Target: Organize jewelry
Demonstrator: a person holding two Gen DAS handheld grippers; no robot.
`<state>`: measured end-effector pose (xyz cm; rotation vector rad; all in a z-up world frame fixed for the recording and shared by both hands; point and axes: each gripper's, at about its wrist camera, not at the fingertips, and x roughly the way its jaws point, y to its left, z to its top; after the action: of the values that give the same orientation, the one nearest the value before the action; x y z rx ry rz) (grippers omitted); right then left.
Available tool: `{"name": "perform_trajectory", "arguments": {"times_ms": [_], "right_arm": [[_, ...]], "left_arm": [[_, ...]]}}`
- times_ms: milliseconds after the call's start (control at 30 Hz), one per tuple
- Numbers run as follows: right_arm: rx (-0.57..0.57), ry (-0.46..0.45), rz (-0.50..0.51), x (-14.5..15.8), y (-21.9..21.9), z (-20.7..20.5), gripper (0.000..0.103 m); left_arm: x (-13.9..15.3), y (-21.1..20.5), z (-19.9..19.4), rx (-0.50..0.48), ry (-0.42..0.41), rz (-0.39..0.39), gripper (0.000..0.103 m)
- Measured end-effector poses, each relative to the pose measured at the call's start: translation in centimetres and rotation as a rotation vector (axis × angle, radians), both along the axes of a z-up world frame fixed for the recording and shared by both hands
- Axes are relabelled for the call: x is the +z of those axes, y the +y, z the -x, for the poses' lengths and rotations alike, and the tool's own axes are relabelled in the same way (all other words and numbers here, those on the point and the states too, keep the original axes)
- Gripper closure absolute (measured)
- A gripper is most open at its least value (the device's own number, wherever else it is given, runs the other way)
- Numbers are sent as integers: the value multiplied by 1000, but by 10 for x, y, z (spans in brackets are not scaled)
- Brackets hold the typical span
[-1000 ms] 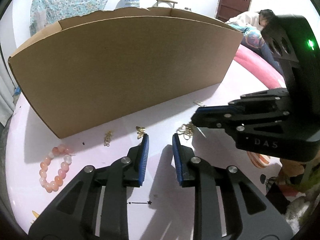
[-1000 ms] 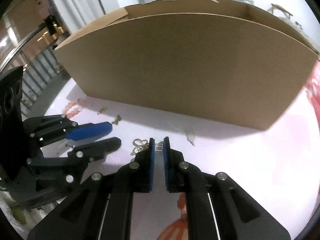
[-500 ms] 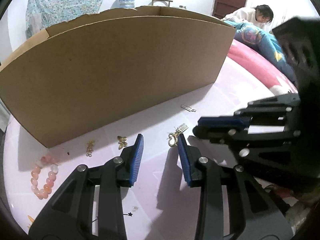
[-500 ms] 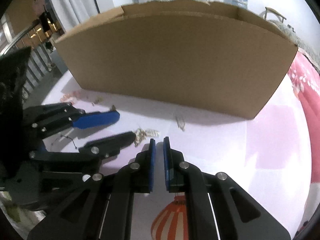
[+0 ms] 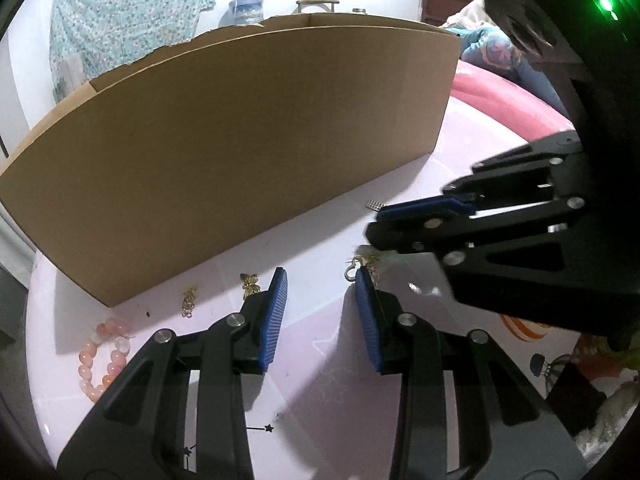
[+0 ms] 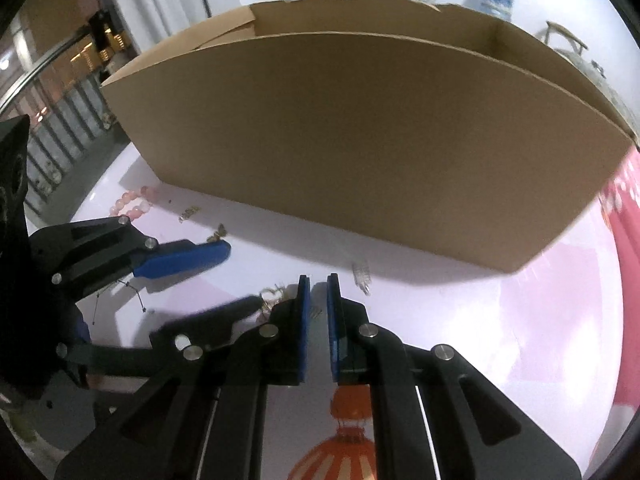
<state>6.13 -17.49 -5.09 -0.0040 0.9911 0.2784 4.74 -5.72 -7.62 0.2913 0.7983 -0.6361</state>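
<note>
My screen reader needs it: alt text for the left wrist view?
Open left gripper hovers over a pink table, gold clasp piece at its right fingertip. Right gripper reaches in from the right; cardboard box behind, bead bracelet left.

A pale pink table [image 5: 320,364] carries a big cardboard box [image 5: 240,152]. In front of it lie a pink bead bracelet [image 5: 105,354], a small gold chain piece [image 5: 188,300], a gold butterfly charm [image 5: 249,283], a gold clasp cluster [image 5: 360,266] and a small silver clip [image 6: 361,276].

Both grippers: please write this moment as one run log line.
left gripper: open, empty | right gripper: narrow gap, empty | gold charm: on table, between their tips | bracelet: on table | box: behind
</note>
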Motion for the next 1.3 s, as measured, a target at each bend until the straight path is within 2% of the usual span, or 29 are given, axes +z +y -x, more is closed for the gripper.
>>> {"name": "perform_trajectory", "arguments": {"times_ms": [367,433,533,700,800,1000,1300], "right_arm": [[-108,35,-55,-4,-26,26,95],[-123,36,-65,-4,-29,31,95],[-134,36,-86,-6,-34,35,95],[-133,34,-97,-6,-39,41,95],[-132,34,-113,-7,-41,42,95],[-119,32,-116,-7,-42,43,95],[-113,32,-130,-11,-39,41,95]], "left_arm": [[1,3,1,27,-3,-1,68],[4,6,0,24,24,29,69],[8,8,5,-44,63,97,68],[6,-15,19,-154,49,35,68],[3,-25,23,-173,20,-5,66],[5,-30,7,-104,18,-26,64],[7,-17,-15,24,20,-27,64]]}}
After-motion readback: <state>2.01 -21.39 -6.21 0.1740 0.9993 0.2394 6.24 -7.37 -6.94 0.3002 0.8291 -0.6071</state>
